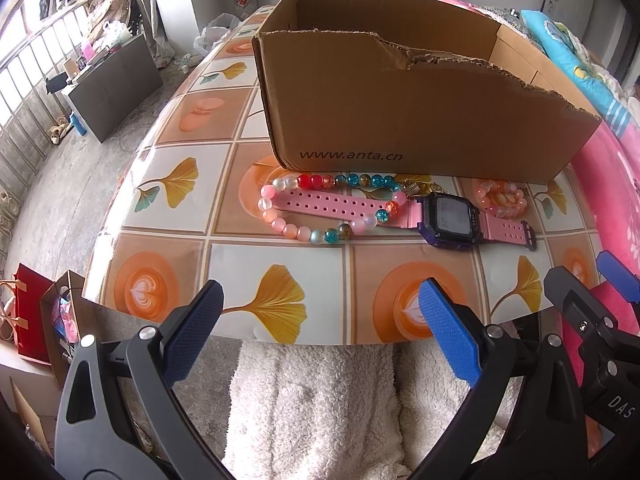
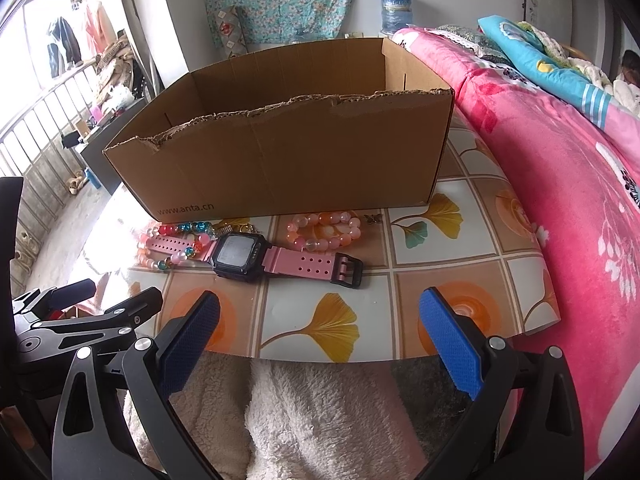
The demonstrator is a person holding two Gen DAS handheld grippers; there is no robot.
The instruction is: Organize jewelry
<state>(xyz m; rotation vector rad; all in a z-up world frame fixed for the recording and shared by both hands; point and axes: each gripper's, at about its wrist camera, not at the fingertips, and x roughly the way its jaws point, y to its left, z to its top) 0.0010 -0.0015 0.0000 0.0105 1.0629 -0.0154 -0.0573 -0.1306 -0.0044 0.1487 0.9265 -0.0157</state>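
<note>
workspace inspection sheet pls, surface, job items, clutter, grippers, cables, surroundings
Surface: table covered in a ginkgo-leaf and latte-art tile print.
Job's things: open cardboard box at the back; in front of it a multicolour bead bracelet lying across one strap of the pink watch, a peach bead bracelet, and a small dark charm beside it.
Clutter: nothing seen on the table beyond these.
Grippers: left gripper and right gripper both open, empty, hovering at the near table edge.
Cables: nothing seen.
Surroundings: pink floral blanket to the right, white fleece below, gift bags on the floor, railing to the left.
</note>
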